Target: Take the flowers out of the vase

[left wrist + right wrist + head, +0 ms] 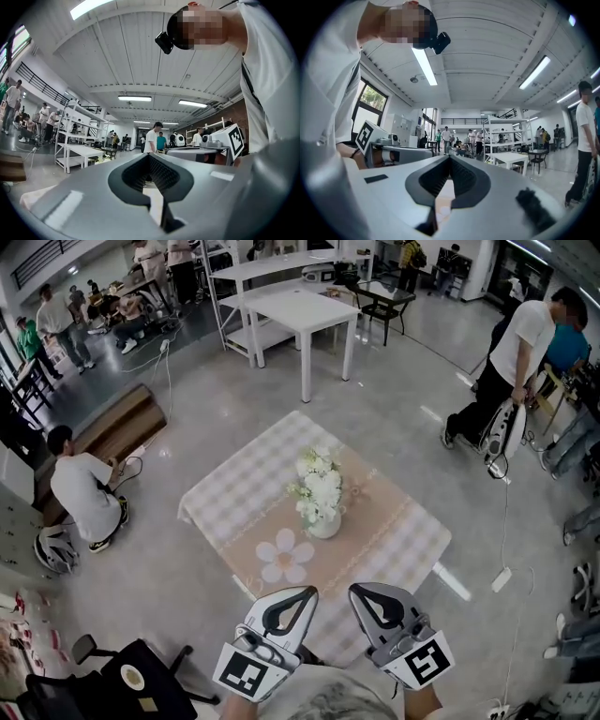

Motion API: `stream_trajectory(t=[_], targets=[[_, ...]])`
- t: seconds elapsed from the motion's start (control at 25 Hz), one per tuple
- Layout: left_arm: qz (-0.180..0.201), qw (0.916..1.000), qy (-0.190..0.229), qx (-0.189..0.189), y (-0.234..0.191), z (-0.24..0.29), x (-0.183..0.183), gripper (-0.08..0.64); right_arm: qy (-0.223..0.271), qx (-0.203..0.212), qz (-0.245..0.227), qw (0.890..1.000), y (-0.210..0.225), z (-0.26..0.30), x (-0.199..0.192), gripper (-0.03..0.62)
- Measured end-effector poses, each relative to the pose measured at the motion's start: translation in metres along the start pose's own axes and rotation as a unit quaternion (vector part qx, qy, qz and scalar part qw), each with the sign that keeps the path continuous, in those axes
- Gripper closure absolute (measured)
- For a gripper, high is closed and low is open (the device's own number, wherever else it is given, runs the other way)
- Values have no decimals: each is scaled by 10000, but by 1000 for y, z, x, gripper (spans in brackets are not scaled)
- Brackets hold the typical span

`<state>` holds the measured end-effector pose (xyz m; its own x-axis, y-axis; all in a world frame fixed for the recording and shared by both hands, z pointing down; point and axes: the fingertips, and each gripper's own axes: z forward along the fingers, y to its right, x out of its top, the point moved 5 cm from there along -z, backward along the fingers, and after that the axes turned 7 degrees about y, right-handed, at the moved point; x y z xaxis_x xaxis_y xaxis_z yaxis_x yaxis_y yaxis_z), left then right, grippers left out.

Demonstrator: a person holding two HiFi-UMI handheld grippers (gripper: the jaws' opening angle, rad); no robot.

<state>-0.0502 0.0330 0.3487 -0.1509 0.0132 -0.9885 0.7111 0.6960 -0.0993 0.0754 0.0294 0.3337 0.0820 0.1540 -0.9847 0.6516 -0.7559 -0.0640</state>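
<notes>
A small white vase (325, 525) with a bunch of white flowers (320, 486) stands near the middle of a low table with a checked cloth (234, 488). A pale flower-shaped mat (284, 557) lies on the cloth in front of the vase. My left gripper (310, 592) and right gripper (354, 589) hover side by side at the table's near edge, short of the vase. Both point level and away from me. In the left gripper view my left gripper (149, 155) has its jaws together with nothing between them. In the right gripper view my right gripper (450, 155) is the same.
A person (86, 491) crouches on the floor left of the table. A black chair (131, 681) stands at the lower left. White tables (305, 310) and shelving stand beyond. Another person (511, 362) with a device stands at the right, and a cable (506, 531) runs across the floor.
</notes>
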Motion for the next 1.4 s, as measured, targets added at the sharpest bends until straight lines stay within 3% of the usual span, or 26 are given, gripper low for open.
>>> stream_trajectory(t=[0.4,0.68,0.72,0.92,1.4], targets=[[-334,9991,-41,-255,-55,25,-21,551,-214,-394,10,9990,27,41,-27,577],[-278,9987,-264,-324,-85,39,-37,551,-507,-562,-225,9969,45,60,-51,553],[-302,9986,-275,-322,-88,42,-38,551,-636,-566,-265,9960,48,62,-56,515],[-330,9984,-340,-305,-92,53,-50,551,-903,-555,-360,9937,62,58,-77,468],[-337,9975,-624,-26,-82,67,-67,551,-1052,-159,-333,9938,95,67,-112,420]])
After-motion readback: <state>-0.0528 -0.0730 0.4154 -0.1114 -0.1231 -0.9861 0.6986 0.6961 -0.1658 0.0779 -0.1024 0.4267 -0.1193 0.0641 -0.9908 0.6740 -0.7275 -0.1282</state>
